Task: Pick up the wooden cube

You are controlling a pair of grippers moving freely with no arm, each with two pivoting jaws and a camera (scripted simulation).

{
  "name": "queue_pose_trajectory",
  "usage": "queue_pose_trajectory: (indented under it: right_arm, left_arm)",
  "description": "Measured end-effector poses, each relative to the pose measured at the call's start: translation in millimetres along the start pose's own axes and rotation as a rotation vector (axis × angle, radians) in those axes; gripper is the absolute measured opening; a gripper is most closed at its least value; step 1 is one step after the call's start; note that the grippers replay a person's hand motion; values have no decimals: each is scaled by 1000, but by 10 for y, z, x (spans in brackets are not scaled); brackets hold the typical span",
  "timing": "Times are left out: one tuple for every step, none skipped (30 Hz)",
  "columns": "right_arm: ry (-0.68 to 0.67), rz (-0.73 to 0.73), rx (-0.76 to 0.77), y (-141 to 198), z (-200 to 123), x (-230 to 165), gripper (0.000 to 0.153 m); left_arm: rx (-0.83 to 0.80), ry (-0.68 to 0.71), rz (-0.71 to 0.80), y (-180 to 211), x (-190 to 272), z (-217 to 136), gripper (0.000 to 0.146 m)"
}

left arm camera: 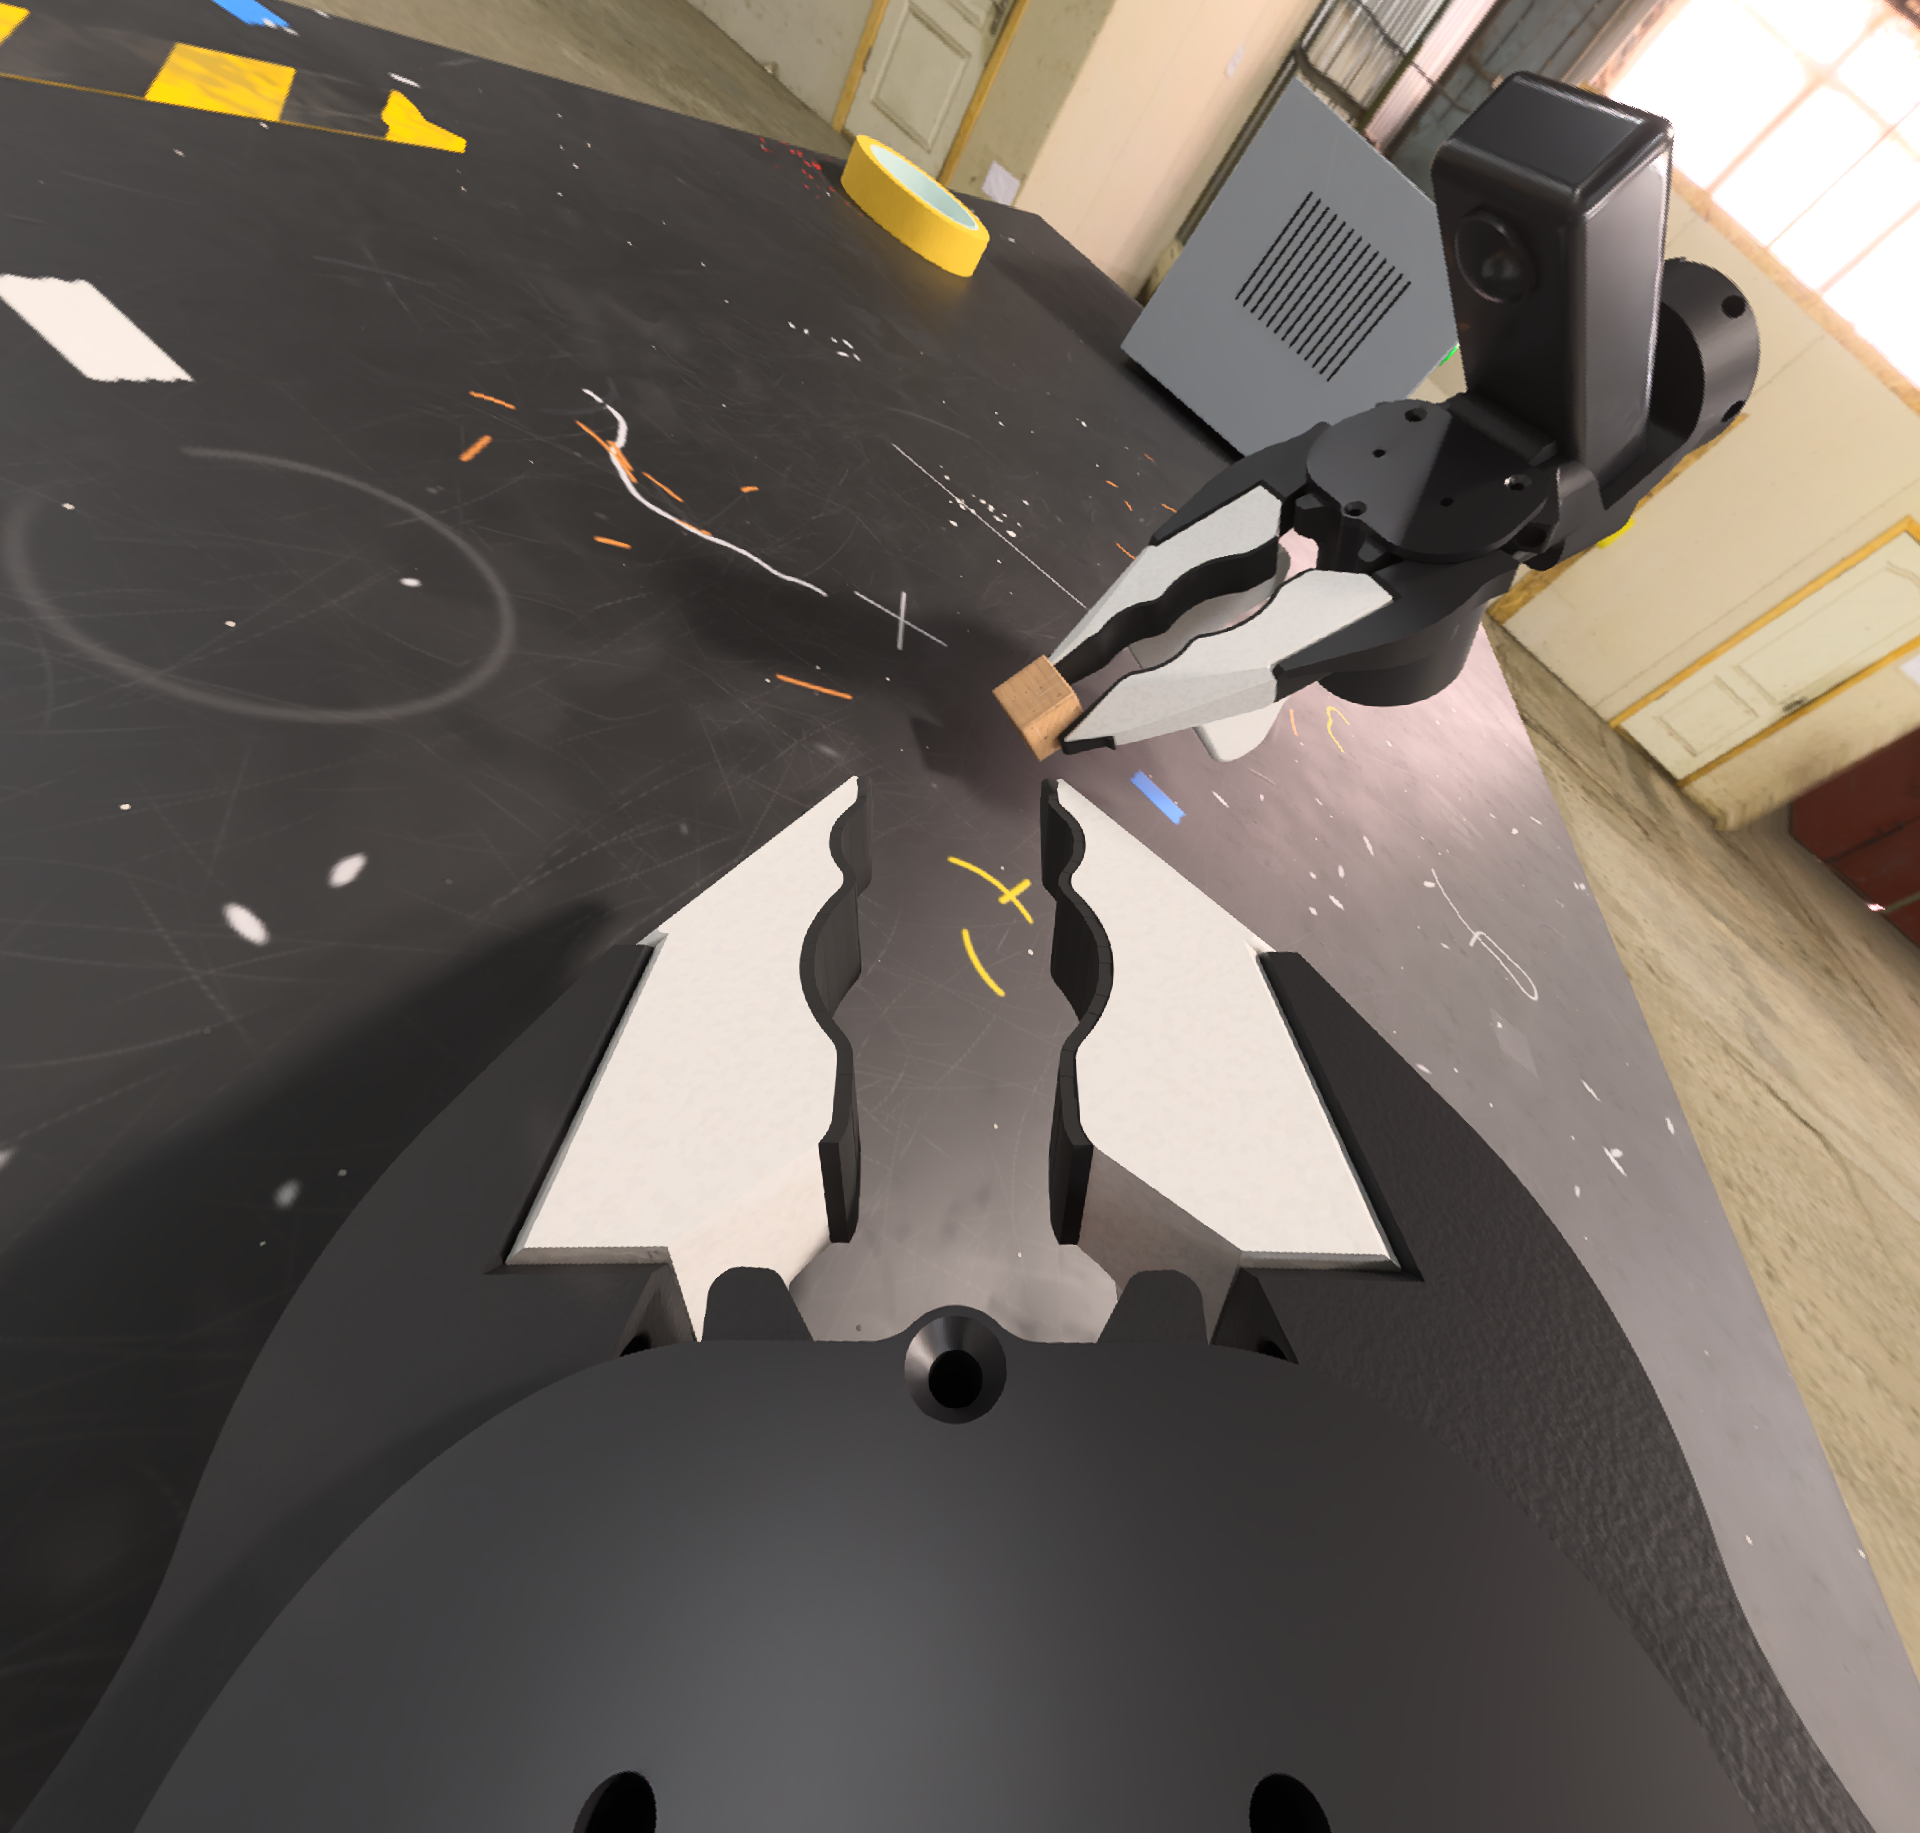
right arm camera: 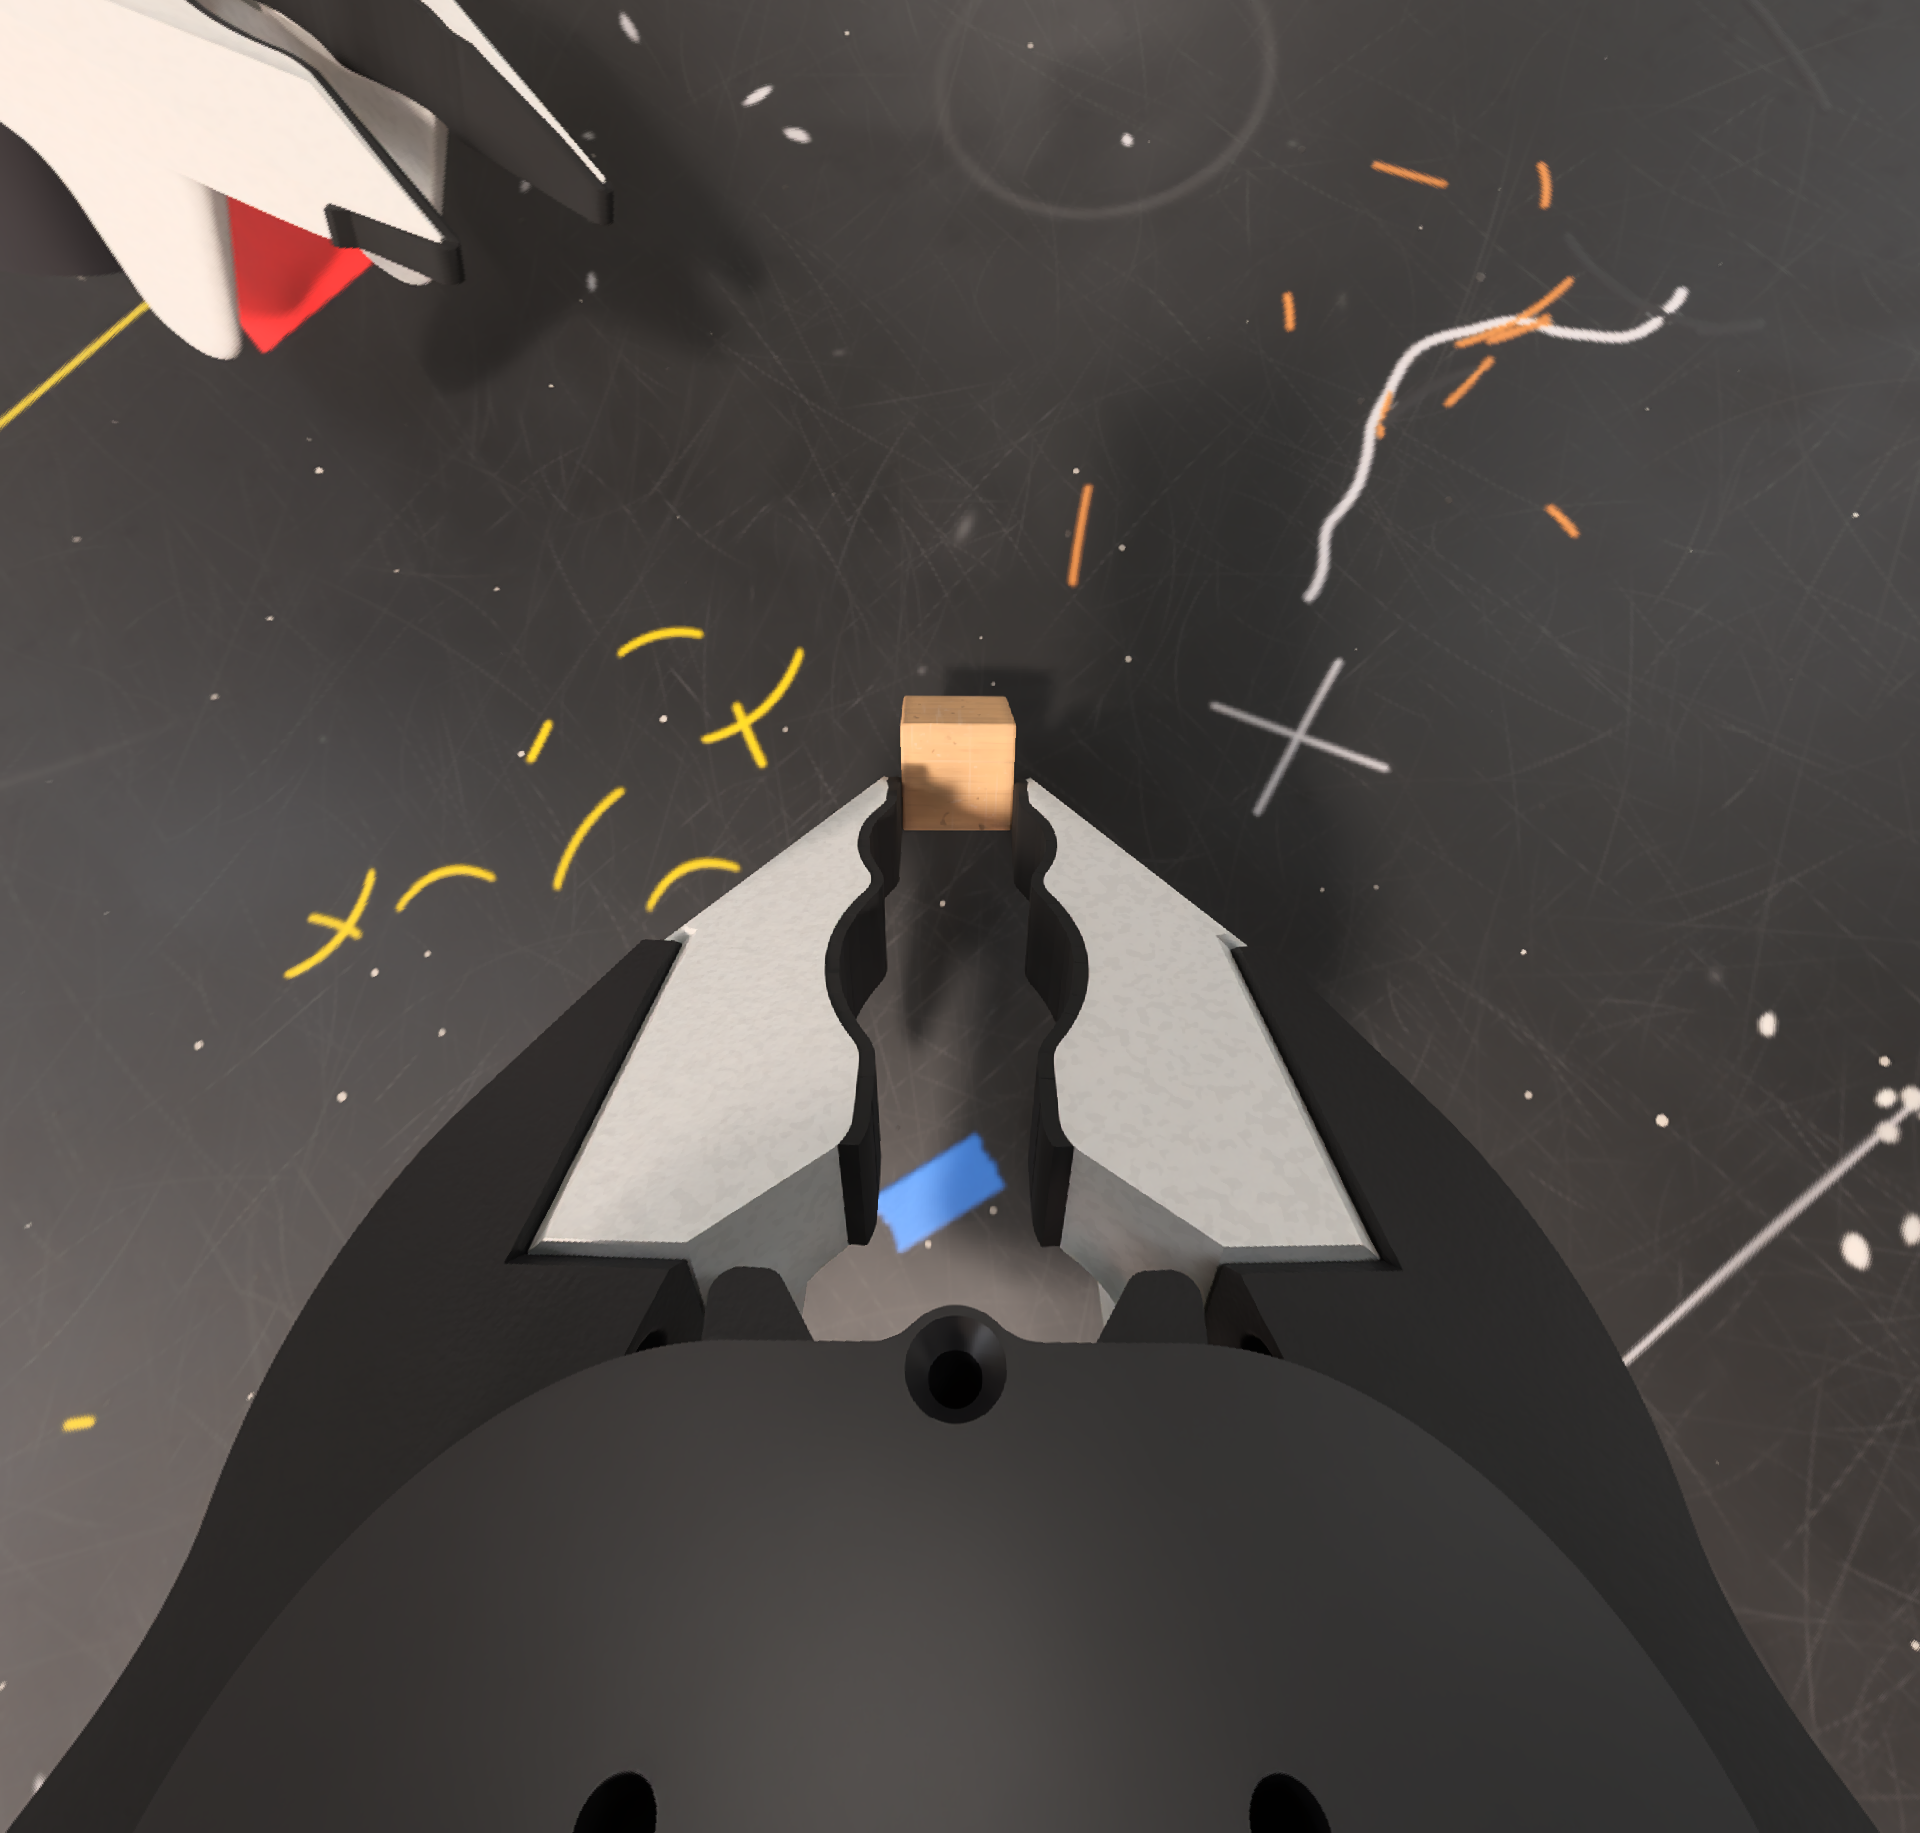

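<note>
in the left wrist view, the left gripper (left arm camera: 951,796) stands nearest, with its two fingers clearly apart and nothing between them, only the dark scratched table (left arm camera: 312,744) with yellow chalk marks (left arm camera: 987,910) under the gap. just beyond its tips there is the wooden cube (left arm camera: 1034,715), held at the very tips of the right gripper (left arm camera: 1065,718), which comes in from the right side. in the right wrist view, the right gripper (right arm camera: 956,796) has its fingers closed in on the wooden cube (right arm camera: 956,765) from both sides, so only the rear part of the cube is between the tips and the rest sticks out forward. a shadow lies on the table just behind the cube; i cannot tell if the cube is touching the surface. a small piece of blue tape (right arm camera: 940,1191) lies on the table below the fingers. to the left and farther out, the table is wide and free, with orange and white marks. the right edge of the table runs close behind the right gripper, and beyond it is the floor. farther away, a yellow tape roll (left arm camera: 914,204) lies near the far edge, and a grey box (left arm camera: 1299,277) stands off the table beyond that edge.
</note>
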State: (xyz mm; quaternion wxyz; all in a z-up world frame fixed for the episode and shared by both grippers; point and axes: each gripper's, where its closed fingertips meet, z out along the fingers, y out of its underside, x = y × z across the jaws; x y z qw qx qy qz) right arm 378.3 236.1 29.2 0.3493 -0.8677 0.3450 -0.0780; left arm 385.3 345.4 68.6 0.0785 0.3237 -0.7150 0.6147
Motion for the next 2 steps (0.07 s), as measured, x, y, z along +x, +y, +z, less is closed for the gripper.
queue_pose_trajectory:
  right_arm:
    - [7,-2,-4,-4,24,5,20]
    - [11,-4,-7,-5,41,9,20]
  left_arm:
    - [-5,4,-1,4,2,5,32]
    - [-8,9,-1,7,5,8,32]
